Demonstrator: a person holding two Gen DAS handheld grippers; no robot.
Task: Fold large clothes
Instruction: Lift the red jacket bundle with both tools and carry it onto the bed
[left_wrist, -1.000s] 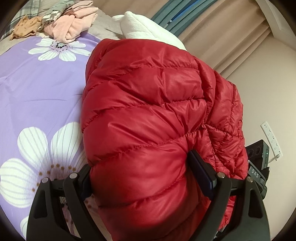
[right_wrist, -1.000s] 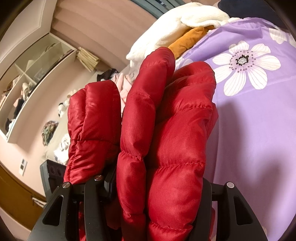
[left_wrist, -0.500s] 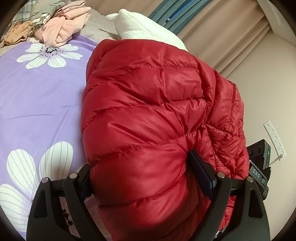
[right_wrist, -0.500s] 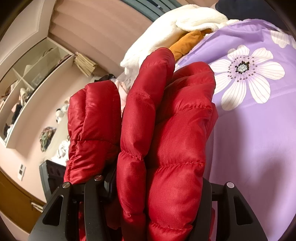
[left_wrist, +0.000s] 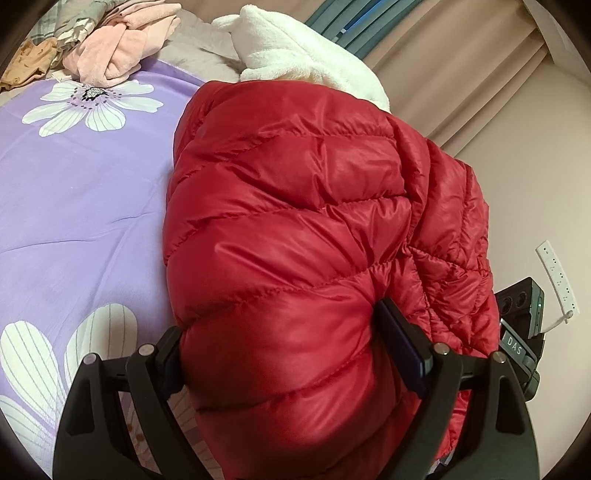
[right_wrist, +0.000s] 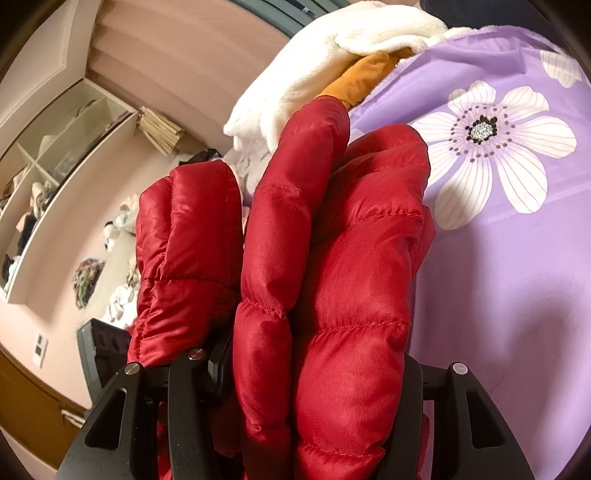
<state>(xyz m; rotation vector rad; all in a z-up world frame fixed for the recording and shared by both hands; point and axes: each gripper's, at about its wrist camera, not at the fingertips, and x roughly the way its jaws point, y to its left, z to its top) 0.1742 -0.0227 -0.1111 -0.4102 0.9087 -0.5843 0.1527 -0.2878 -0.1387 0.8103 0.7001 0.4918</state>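
A red quilted puffer jacket (left_wrist: 295, 229) is folded into a thick bundle and held above the purple flowered bed sheet (left_wrist: 74, 192). My left gripper (left_wrist: 284, 354) is shut on one end of the bundle, and the padding bulges between its fingers. My right gripper (right_wrist: 314, 373) is shut on the other end, where several folded layers of the jacket (right_wrist: 332, 258) stand up between its fingers. The fingertips of both grippers are hidden in the fabric. The other gripper's body (left_wrist: 521, 306) shows past the jacket's right edge.
A white fleece garment (left_wrist: 303, 59) and a pink garment (left_wrist: 122, 51) lie at the far side of the bed. An orange garment (right_wrist: 365, 77) lies under the white fleece (right_wrist: 332, 55). A wall shelf (right_wrist: 62, 166) is on the left. A power strip (left_wrist: 557, 280) hangs on the wall.
Both grippers have moved together with the jacket across the bed; the sheet's flowers slid in both views. The grip on the jacket is unchanged.
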